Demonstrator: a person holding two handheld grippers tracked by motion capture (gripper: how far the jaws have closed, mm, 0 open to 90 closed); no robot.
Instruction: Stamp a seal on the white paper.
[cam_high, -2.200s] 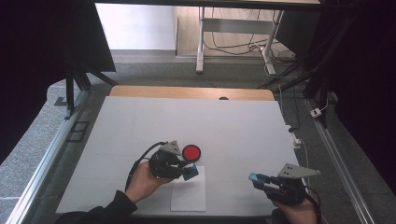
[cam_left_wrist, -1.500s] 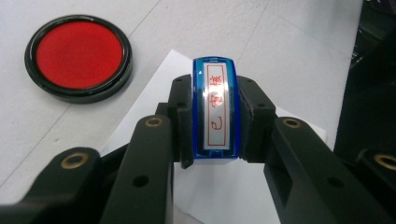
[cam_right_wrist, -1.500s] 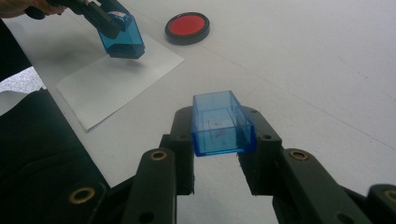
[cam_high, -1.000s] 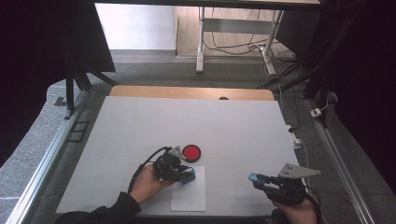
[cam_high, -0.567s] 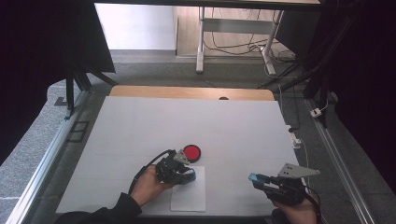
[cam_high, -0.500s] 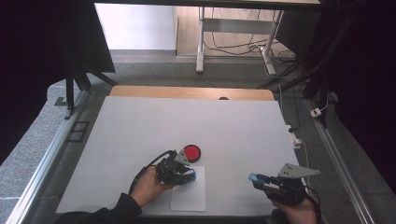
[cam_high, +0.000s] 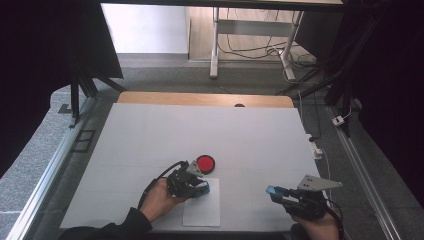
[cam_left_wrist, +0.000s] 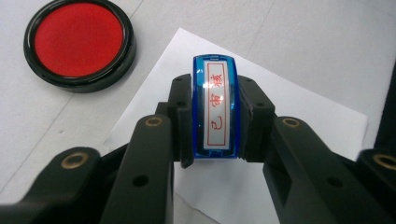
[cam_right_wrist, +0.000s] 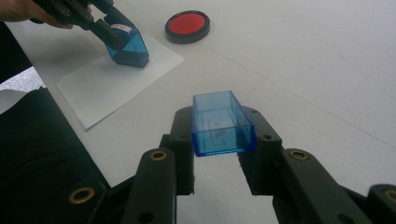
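We press the blue stamp (cam_left_wrist: 215, 109), pinched in our left claw (cam_left_wrist: 212, 140), onto the white paper (cam_high: 202, 210) beside the red ink pad (cam_high: 205, 163). Our right claw (cam_right_wrist: 220, 140) pinches the stamp's cap (cam_right_wrist: 220, 122) above the table (cam_high: 250, 135). Next, we judge, comes a straight lift to avoid smudging.

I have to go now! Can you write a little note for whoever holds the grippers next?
Left gripper: shut on the blue stamp, pressed onto the white paper.
Right gripper: shut on the stamp's blue cap, held off to the side above the table.
Red ink pad: open, just beyond the paper.
Done: cap off.
Left: lift the stamp, check the print, recap.
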